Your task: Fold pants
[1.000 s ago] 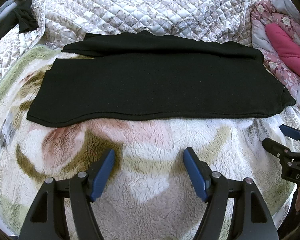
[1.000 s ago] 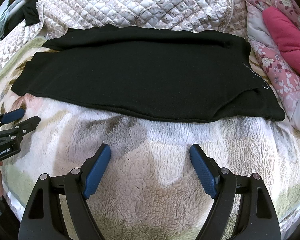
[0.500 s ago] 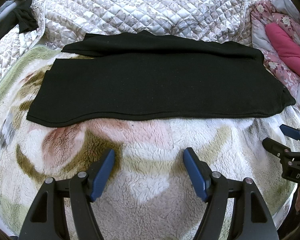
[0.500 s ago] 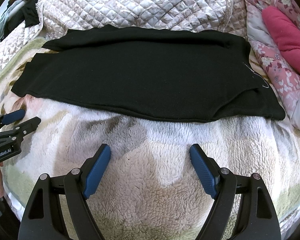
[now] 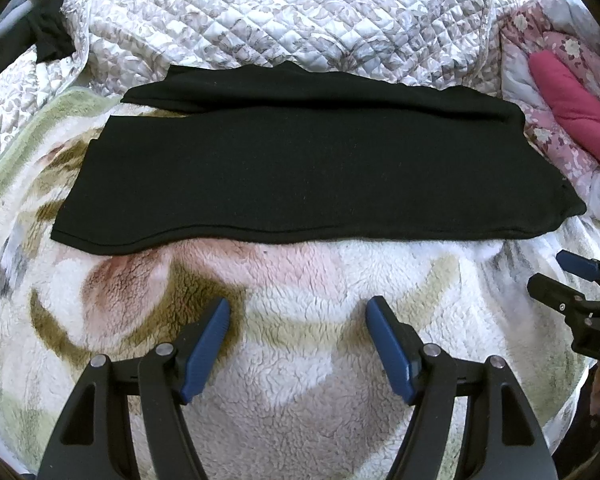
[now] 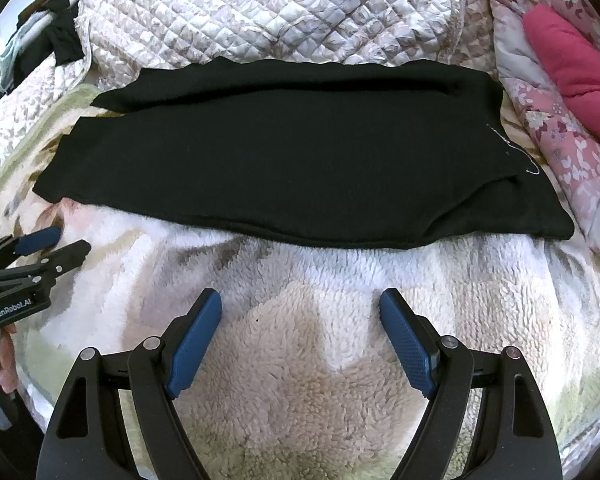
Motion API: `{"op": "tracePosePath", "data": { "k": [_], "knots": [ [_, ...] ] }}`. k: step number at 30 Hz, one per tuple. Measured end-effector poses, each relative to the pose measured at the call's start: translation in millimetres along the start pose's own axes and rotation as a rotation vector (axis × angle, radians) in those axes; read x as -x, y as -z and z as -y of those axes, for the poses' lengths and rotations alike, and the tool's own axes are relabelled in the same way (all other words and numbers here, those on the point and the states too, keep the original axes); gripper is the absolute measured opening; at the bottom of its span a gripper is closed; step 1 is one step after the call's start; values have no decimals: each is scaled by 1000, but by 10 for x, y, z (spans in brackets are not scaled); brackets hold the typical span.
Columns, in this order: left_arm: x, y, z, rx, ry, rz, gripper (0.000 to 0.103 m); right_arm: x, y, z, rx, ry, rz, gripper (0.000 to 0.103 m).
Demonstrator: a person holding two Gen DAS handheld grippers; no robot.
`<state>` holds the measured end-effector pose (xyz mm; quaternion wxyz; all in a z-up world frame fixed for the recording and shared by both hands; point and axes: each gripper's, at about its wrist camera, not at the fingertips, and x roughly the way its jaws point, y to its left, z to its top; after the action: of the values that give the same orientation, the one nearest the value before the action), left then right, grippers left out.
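Note:
Black pants (image 5: 308, 176) lie flat across a fleece blanket, folded lengthwise with one leg over the other, legs to the left and waist to the right. They also show in the right wrist view (image 6: 292, 152). My left gripper (image 5: 298, 308) is open and empty, hovering over the blanket short of the pants' near edge. My right gripper (image 6: 300, 300) is open and empty, also short of the near edge. Each gripper shows at the edge of the other's view: the right one (image 5: 548, 272) and the left one (image 6: 68, 240).
The fleece blanket (image 5: 300, 380) has white, pink and olive patterns. A quilted bedspread (image 5: 284, 12) lies bunched behind the pants. A floral pink quilt with a pink pillow (image 5: 572, 100) is at the right. Dark clothes (image 6: 56, 36) lie at the far left.

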<state>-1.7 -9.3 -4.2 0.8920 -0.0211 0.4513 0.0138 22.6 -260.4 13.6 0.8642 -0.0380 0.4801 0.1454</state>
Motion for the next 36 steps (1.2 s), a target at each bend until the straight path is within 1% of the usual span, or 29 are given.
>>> {"op": "tracePosePath", "data": {
  "k": [5,9,14,17,19,21,25,27,31,34,36],
  "knots": [
    [55,18,-15,20,25,0,72,74,-41,89,-30,-15,7,81],
    [91,-49,-101,42,48,6,72,159,-87,204,-62,-22,34,81],
    [147,-114,-255,87,50,37,72,189,-114,450,-144,-18,50,81],
    [171,-152,-465,148,37,62,72,230,-136,647,-212,-15,70,81],
    [145,-166,-646,205,27,62,72,246,-147,796,-266,-19,80,81],
    [96,-162,-836,271,24,52,72,232,-143,936,-331,-63,85,80],
    [7,-120,-1181,415,42,49,71,225,-195,988,-379,-86,114,80],
    [-37,-110,-1288,458,77,57,71,215,-220,1011,-396,-93,130,80],
    [-105,-173,-1327,452,87,86,71,169,-315,1102,-432,-108,169,80],
    [-182,-274,-1369,457,91,97,70,126,-385,1216,-481,-129,197,79],
    [-219,-338,-1381,458,88,101,69,110,-414,1267,-509,-135,204,76]
  ]
}}
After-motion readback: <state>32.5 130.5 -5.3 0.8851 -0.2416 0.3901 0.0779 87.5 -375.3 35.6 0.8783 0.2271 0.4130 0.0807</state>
